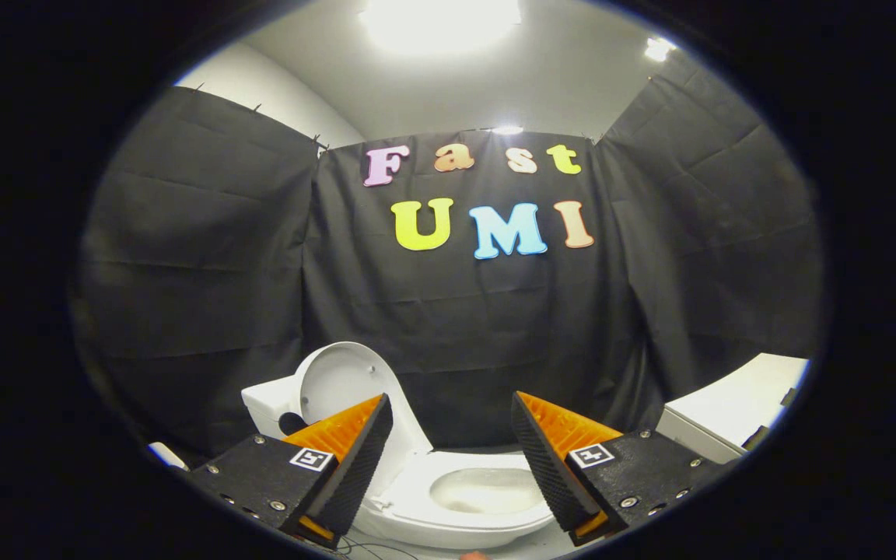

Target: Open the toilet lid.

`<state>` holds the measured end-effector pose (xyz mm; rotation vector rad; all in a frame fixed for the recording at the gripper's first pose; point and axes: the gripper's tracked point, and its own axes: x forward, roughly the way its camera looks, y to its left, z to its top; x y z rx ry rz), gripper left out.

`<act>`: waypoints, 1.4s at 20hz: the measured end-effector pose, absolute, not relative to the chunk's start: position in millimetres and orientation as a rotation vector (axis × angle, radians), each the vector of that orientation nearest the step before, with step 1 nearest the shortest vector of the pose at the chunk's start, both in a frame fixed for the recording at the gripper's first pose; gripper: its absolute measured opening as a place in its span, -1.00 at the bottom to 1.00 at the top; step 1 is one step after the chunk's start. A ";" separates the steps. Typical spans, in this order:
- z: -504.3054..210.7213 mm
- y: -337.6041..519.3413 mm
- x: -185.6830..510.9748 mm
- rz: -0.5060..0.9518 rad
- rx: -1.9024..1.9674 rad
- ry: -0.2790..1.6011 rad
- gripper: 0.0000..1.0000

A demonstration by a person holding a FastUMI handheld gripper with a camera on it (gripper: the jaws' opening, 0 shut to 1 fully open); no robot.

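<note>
- The place is a recording booth arranged like a bathroom, not a real home bathroom.
- Black cloth (207,257) hangs as the walls on three sides, pinned at the top.
- Above the cloth there is a plain white ceiling (541,78) with bright lamps (440,19).
- A white toilet (456,498) stands in front of the cloth, and its lid (339,381) is up.
- A white cabinet (736,404) is at the side.

The toilet (463,498) is white and sits low, just beyond the tool (452,416), whose two fingers stand wide apart with nothing between them. Its lid (339,381) is already up, a white oval shell standing nearly upright and leaning back toward the tank (269,404), partly hidden behind the left finger. The seat (417,486) lies flat on the bowl, and the open bowl shows in the gap between the fingers.
</note>
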<state>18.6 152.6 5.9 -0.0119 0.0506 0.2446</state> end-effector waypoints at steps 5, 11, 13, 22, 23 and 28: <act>16.1 117.7 2.5 0.206 0.020 0.042 0.88; 27.8 89.8 -8.0 0.176 -0.013 -0.007 0.89; 30.1 83.1 -9.3 0.168 -0.020 -0.014 0.89; 22.7 65.4 -14.2 0.148 -0.018 0.002 0.88; 23.2 64.6 -13.9 0.147 -0.015 0.003 0.89; 26.6 61.2 -11.6 0.145 -0.004 -0.004 0.88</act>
